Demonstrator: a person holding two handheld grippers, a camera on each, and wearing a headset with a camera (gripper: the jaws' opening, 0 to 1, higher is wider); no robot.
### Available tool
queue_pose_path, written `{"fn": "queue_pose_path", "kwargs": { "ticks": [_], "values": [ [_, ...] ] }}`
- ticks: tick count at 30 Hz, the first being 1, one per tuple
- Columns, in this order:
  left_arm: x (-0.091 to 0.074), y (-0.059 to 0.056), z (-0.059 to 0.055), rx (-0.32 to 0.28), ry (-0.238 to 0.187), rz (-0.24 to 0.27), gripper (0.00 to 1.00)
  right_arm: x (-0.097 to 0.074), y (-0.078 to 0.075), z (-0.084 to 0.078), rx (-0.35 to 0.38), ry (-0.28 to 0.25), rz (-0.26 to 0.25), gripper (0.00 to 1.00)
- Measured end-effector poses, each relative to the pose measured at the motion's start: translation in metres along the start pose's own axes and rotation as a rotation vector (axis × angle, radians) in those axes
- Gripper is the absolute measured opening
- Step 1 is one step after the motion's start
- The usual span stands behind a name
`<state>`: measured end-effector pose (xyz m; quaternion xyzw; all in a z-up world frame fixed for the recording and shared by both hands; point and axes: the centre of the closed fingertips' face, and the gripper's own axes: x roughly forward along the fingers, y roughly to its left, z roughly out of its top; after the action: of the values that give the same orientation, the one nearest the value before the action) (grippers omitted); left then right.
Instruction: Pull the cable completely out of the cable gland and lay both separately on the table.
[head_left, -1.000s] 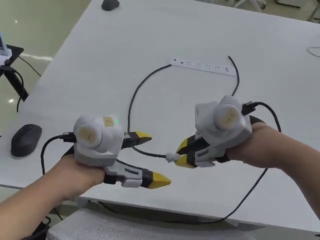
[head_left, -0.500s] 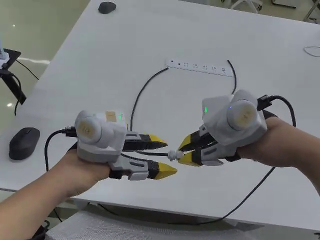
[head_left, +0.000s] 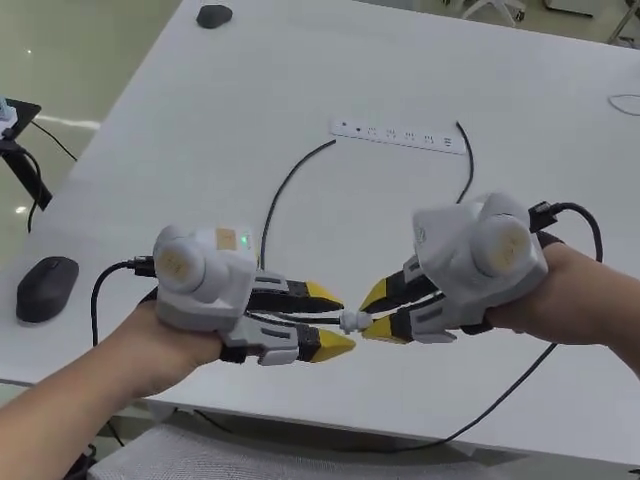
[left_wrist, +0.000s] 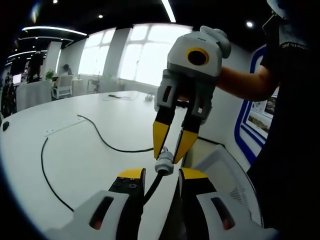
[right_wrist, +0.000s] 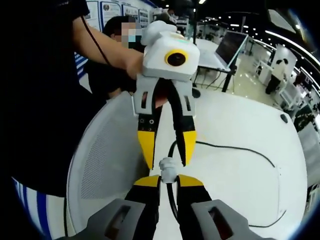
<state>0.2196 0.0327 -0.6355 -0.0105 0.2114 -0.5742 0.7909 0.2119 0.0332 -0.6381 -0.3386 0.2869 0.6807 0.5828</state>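
Note:
A small white cable gland (head_left: 352, 321) hangs above the table's near edge with a black cable (head_left: 272, 215) threaded through it. My right gripper (head_left: 370, 315) is shut on the gland (right_wrist: 169, 168) at its yellow tips. Facing it tip to tip, my left gripper (head_left: 338, 319) is open, its jaws straddling the cable just behind the gland (left_wrist: 164, 165) without pinching it. From there the cable curves away across the white table (head_left: 200, 150) toward its far side.
A white power strip (head_left: 400, 135) lies at the far middle of the table. A dark mouse (head_left: 42, 287) rests near the left edge and another (head_left: 213, 15) at the far end. A grey mesh chair (head_left: 200, 455) stands below the near edge.
My left gripper has moved right until its tips meet the right gripper's, and its jaws have narrowed around the cable. The right gripper kept the gland.

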Motion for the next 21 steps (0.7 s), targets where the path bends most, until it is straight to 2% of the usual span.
{"fn": "queue_pose_path", "kwargs": {
  "ticks": [3, 7, 16, 20, 21],
  "values": [
    [-0.001, 0.0, 0.0024, -0.012, -0.014, -0.003, 0.24, 0.0008, 0.0011, 0.0009, -0.007, -0.004, 0.003, 0.06],
    [-0.0016, -0.0022, 0.0002, 0.007, 0.001, -0.015, 0.18, 0.0021, 0.0022, 0.0011, -0.02, -0.003, 0.008, 0.06],
    [0.0006, -0.0045, -0.002, 0.014, 0.002, -0.026, 0.16, 0.0041, 0.0034, 0.0005, -0.039, -0.007, 0.011, 0.06],
    [-0.0005, -0.0038, -0.0017, 0.024, 0.001, -0.014, 0.16, 0.0041, 0.003, 0.0008, -0.073, -0.032, 0.004, 0.07],
    [-0.0016, -0.0023, -0.0006, 0.027, -0.001, -0.007, 0.16, 0.0037, 0.001, 0.0027, -0.089, -0.056, -0.01, 0.07]
  ]
}}
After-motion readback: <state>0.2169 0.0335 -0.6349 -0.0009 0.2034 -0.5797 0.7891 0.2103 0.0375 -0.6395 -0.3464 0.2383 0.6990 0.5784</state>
